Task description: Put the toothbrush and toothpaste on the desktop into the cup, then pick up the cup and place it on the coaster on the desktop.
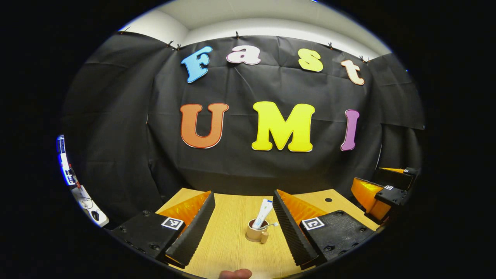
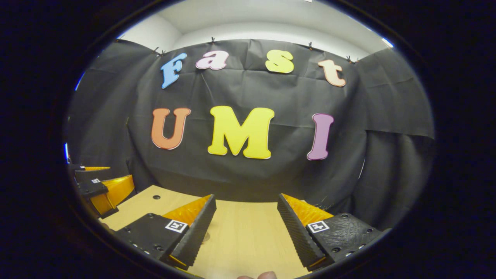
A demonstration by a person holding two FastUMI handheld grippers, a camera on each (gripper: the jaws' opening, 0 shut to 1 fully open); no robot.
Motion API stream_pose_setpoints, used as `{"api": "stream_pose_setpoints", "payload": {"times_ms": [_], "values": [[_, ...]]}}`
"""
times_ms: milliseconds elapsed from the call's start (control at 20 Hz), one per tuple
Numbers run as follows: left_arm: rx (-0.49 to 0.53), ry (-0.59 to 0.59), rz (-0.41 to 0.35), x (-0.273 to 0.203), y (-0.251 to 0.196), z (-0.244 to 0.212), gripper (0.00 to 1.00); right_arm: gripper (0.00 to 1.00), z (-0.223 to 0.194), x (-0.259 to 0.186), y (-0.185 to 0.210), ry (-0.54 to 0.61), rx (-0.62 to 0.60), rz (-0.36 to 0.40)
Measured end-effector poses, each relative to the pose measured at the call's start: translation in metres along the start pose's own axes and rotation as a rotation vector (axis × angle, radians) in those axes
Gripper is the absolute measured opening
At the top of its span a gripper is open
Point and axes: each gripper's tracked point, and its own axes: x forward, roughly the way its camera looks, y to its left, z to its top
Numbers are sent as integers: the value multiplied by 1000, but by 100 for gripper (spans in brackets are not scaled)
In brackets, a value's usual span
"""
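**Cup loaded and standing on the counter, both grippers free**

Left gripper view: the left gripper (image 1: 243, 226) has its fingers wide apart at the bottom of the frame, gripping nothing. Between them, low in the centre, the cup (image 1: 257, 231) stands upright on the wooden counter (image 1: 228, 248), clear of both fingers. The toothpaste (image 1: 264, 213) leans out of the cup toward the upper right, and the toothbrush (image 1: 270, 224) pokes over the rim to the right. I cannot tell whether a coaster lies under the cup. At the right edge of the frame the right gripper (image 1: 381, 193) shows, well apart from the cup. A fingertip (image 1: 235, 274) sits at the bottom edge.

Right gripper view: the right gripper (image 2: 245, 228) also has its fingers spread apart at the bottom, with bare counter (image 2: 244, 240) between them. The left gripper (image 2: 102, 190) appears at the left edge of the frame, over the counter's corner.
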Motion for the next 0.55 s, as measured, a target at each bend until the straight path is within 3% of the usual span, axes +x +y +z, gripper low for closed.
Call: {"api": "stream_pose_setpoints", "payload": {"times_ms": [550], "values": [[-8,2,25,-4,8,-3,95,96,-1,4,15,9,-14,32]]}}
